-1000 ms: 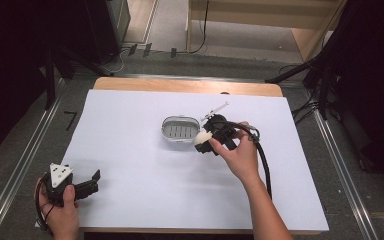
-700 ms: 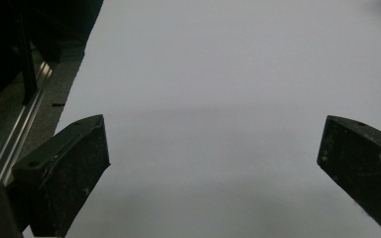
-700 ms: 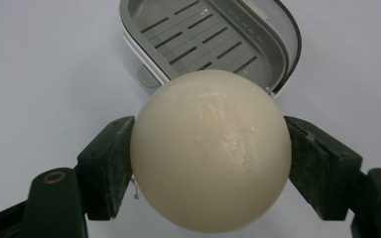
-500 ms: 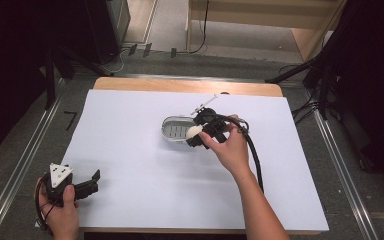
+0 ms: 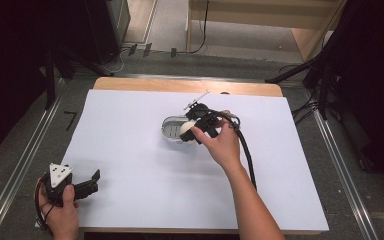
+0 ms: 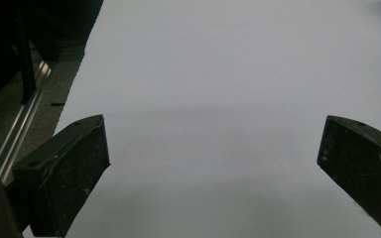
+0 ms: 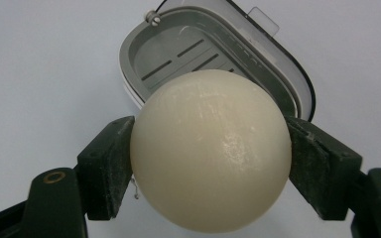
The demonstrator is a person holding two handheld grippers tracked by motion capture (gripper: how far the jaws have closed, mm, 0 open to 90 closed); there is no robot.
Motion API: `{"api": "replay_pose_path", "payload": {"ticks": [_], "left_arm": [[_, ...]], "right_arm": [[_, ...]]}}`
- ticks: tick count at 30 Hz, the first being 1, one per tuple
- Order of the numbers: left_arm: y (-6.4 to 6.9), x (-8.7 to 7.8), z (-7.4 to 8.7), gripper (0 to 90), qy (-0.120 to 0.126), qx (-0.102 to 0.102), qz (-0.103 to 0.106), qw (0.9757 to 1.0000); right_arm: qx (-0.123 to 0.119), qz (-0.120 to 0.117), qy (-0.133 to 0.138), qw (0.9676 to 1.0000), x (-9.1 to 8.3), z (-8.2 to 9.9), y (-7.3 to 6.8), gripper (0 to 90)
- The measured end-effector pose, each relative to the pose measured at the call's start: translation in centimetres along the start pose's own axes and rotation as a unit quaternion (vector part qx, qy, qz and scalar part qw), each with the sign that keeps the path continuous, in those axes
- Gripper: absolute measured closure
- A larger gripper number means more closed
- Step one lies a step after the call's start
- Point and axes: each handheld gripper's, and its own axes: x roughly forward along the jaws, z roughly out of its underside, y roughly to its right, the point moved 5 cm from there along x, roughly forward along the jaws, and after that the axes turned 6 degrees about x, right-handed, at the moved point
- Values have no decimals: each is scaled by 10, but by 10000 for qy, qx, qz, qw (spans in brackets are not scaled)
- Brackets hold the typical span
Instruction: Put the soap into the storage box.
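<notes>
I hold the right hand-held gripper clamped across the widest part of a smooth, hard-looking, likely slippery cream ball, just above the grey dish mid-desk. The left hand-held gripper, near left, gapes, holding nothing.

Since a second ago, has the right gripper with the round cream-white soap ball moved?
Yes. The right gripper carried the soap ball leftward, from beside the grey oval soap dish to over its right end.
</notes>
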Motion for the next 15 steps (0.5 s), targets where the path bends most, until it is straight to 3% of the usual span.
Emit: {"api": "replay_pose_path", "payload": {"ticks": [15], "left_arm": [[0, 0, 0, 1, -11, -23, 12, 10000]], "right_arm": [[54, 78, -82, 9999, 15, -17, 0, 252]]}}
